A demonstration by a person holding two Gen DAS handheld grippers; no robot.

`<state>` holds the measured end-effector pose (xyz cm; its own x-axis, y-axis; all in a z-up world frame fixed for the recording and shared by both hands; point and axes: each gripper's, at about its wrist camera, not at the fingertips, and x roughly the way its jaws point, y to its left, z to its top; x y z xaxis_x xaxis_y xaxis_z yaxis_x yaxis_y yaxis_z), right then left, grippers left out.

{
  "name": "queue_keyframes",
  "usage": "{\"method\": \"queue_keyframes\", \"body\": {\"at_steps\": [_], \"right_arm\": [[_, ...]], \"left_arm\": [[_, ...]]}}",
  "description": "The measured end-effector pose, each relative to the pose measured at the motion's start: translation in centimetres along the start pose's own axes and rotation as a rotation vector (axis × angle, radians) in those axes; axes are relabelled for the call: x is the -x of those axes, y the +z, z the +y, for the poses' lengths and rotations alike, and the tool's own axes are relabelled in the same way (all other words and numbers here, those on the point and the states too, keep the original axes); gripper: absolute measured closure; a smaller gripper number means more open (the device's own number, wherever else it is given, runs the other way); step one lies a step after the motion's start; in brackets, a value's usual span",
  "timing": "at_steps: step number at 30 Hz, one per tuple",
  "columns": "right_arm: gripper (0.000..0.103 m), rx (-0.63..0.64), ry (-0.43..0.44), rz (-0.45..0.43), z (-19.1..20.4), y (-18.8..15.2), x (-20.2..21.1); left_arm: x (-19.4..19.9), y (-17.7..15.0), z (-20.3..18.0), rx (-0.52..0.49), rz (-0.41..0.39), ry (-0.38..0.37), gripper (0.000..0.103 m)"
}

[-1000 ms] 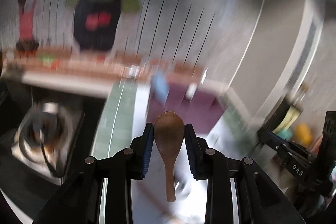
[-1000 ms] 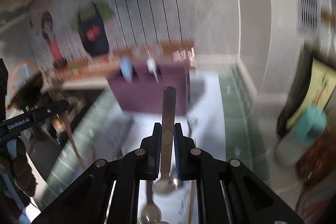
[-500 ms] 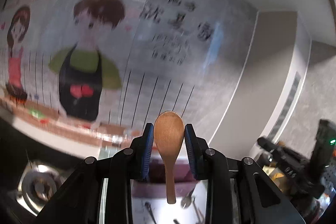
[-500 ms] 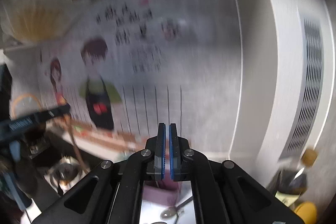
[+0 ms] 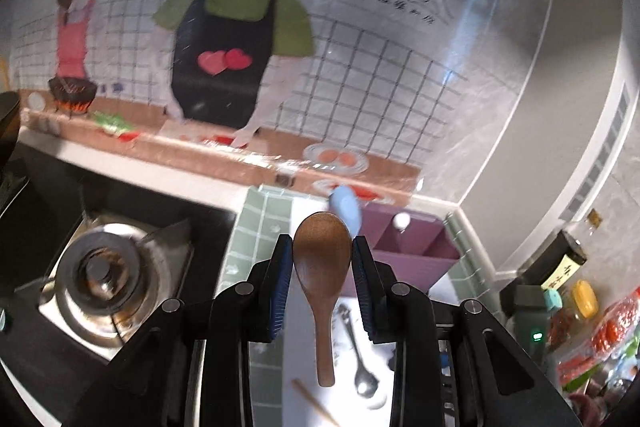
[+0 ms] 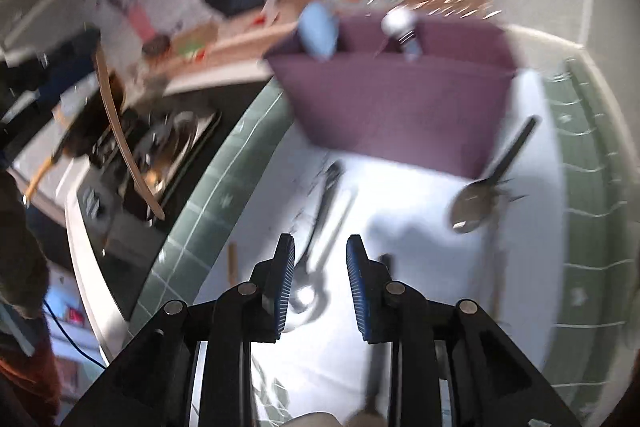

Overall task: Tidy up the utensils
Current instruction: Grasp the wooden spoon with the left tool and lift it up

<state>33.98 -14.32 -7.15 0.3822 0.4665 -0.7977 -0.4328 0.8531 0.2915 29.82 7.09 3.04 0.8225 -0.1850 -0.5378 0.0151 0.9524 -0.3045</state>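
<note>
Pinching a wooden spoon (image 5: 322, 259) by the sides of its bowl, the left hand-held gripper (image 5: 322, 259) carries it bowl-forward, with the handle hanging back between the black fingers. Below it on the white mat (image 5: 400, 379) lie a metal spoon (image 5: 362, 367) and the tip of a wooden stick (image 5: 316, 403).

The right hand-held gripper (image 6: 320, 279) has its jaws opening with nothing clamped between them; the blue pads (image 6: 285, 279) stand apart above a shiny metal spoon (image 6: 310, 291) that lies on the mat, its bowl near and its handle running away. To the right lies a dark-handled spoon (image 6: 486, 183), its handle angled up beside the holder. This view is blurred, so finer detail cannot be made out.

Farther back stands the purple utensil holder (image 6: 392, 107) on the bench (image 6: 208, 227), which is covered in green tile. A light-blue utensil (image 6: 318, 31) stands in its left compartment, and a white-tipped one (image 6: 400, 27) in the middle one. Left of the bench sits a gas stove burner (image 5: 100, 279). Behind everything a cartoon mural (image 5: 236, 27) covers the wall, and bottles (image 5: 568, 263) stand at the far right.
</note>
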Motion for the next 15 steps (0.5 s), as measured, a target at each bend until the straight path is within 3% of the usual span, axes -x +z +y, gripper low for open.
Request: {"method": "queue_keyframes", "body": {"at_steps": [6, 8, 15], "right_arm": [[0.077, 0.031, -0.149, 0.025, 1.2, 0.4, -3.8], [0.084, 0.008, -0.221, -0.008, 0.8, 0.8, -4.2], [0.087, -0.018, -0.208, 0.017, 0.9, 1.0, -6.2]], "left_arm": [[0.7, -1.4, 2.2, 0.049, 0.030, 0.024, 0.072], [0.9, -2.0, 2.8, 0.060, 0.039, 0.029, 0.072], [1.0, -3.0, 4.7, 0.116, 0.058, 0.042, 0.072]]}}
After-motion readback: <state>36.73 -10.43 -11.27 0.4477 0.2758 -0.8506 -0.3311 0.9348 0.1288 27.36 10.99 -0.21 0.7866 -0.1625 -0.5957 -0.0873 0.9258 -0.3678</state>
